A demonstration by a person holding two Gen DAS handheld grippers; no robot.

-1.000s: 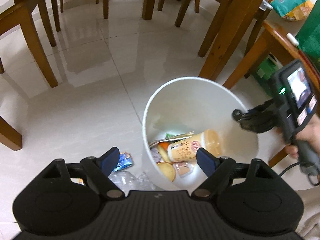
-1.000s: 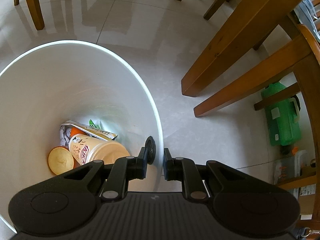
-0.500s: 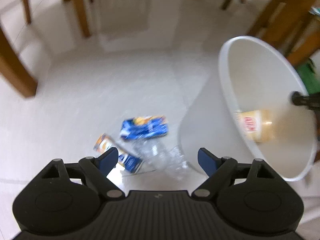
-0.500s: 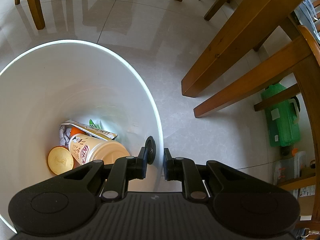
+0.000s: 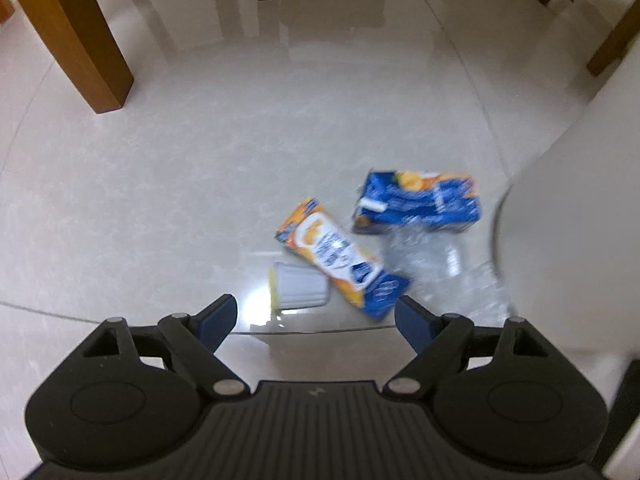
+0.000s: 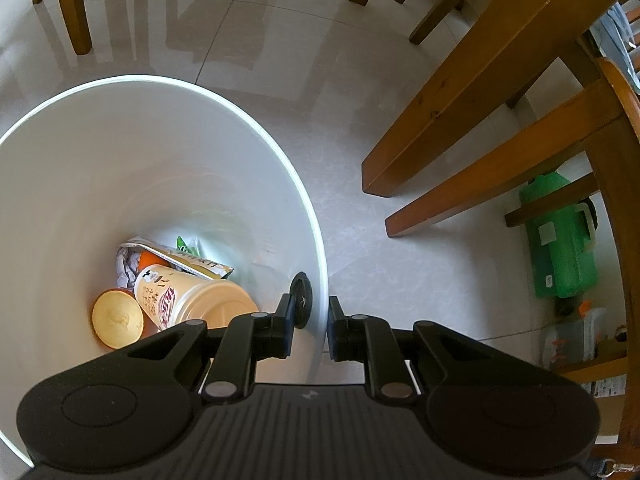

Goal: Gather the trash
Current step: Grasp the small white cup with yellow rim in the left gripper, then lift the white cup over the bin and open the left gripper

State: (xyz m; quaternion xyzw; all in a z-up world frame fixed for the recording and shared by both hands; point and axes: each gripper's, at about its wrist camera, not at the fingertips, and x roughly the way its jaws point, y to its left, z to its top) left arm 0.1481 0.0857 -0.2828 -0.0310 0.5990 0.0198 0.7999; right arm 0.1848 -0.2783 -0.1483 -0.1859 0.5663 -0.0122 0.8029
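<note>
- The left gripper (image 5: 316, 316) has its blue-padded fingers (image 5: 218, 318) spread wide with nothing between them; it grips and touches nothing.
- It hangs above the pale tiled floor (image 5: 168, 184), tilted down toward a small cluster of litter lying just ahead of its fingertips.
- Nearest the fingertips lies a small white ribbed cup (image 5: 300, 285) on its side, near the left finger.
- Touching that cup on its right is an orange-and-white snack packet (image 5: 338, 256), lying flat and slanted, its blue end pointing toward the right finger.
- Beyond it lies a blue carton (image 5: 418, 206), crumpled, on its side.
- A crushed clear plastic bottle (image 5: 444, 268) lies just below the carton, against the outer wall of the white bin (image 5: 568, 216); the view is blurred, so finer detail cannot be read.
- The right gripper (image 6: 311, 326) is closed down on the rim of the white bin (image 6: 168, 80), one finger inside the wall and one outside, with the thin wall pinched between the pads.
- It looks steeply down into the bin from above its near edge.
- In the bottom of the bin lie a cream-coloured drink cup (image 6: 188, 300) on its side, a round yellow lid (image 6: 117, 319) beside it, and a flattened wrapper (image 6: 180, 258) behind them.
- To the right of the bin stand wooden furniture legs (image 6: 472, 92) and, further off, a green jug (image 6: 560, 236) on the floor.
</note>
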